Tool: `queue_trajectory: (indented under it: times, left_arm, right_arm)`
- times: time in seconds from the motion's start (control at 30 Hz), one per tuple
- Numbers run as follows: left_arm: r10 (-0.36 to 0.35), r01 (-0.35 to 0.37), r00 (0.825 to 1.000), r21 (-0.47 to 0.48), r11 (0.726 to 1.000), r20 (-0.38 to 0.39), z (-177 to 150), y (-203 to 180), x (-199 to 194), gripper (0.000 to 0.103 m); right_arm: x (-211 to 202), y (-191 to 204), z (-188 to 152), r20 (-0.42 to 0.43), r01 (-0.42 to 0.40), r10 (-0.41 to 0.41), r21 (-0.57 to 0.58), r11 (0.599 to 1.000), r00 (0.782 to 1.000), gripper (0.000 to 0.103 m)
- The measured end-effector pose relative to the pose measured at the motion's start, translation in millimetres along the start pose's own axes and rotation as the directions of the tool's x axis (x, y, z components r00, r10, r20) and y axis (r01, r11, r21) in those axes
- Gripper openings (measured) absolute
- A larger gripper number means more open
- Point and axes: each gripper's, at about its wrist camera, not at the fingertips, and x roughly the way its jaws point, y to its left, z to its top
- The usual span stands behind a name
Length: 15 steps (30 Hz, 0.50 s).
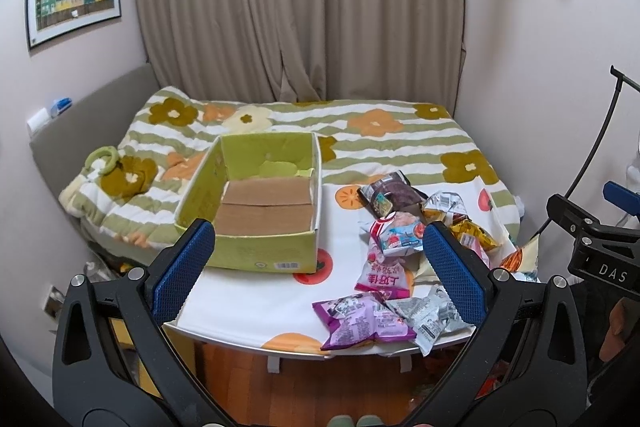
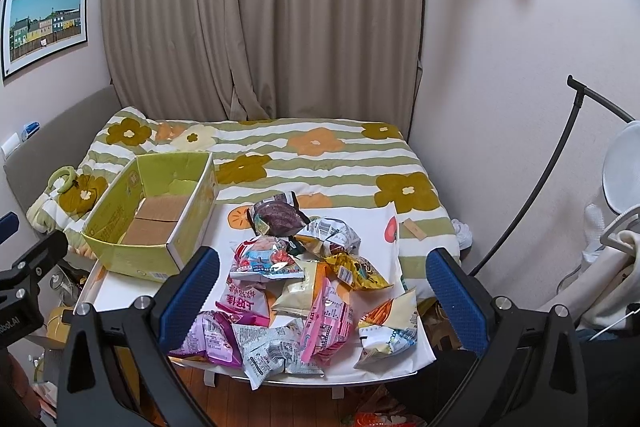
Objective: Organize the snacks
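Note:
A green cardboard box (image 1: 262,259) (image 2: 132,263) stands empty and open-topped on the left of a small white table (image 1: 256,303) (image 2: 128,291). A heap of snack bags lies on the table's right: a purple bag (image 1: 360,319) (image 2: 208,341), a pink bag (image 1: 382,273) (image 2: 242,297), a dark brown bag (image 1: 394,193) (image 2: 280,217), a yellow bag (image 2: 358,269), silver bags (image 1: 430,315) (image 2: 272,349). My left gripper (image 1: 320,275) hovers open before the table's near edge. My right gripper (image 2: 320,295) is open above the heap, holding nothing.
Behind the table is a bed with a flowered green-striped quilt (image 1: 360,139) (image 2: 320,155). Curtains (image 1: 300,7) hang at the back. A black lamp stand (image 2: 532,195) and a white fan (image 2: 622,167) are at the right. Wooden floor (image 1: 320,387) shows below the table.

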Motion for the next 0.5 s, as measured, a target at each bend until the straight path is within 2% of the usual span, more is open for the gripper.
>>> queue_trajectory:
  times: [0.5]
  left_arm:
    - [-0.004, 0.004, 1.0, -0.012, 1.0, -0.028, -2.7, 2.3, 5.4, 0.103]
  right_arm:
    - [-2.6, 0.0, -10.9, -0.015, -0.007, 0.007, -0.001, 1.0, 1.0, 0.103]
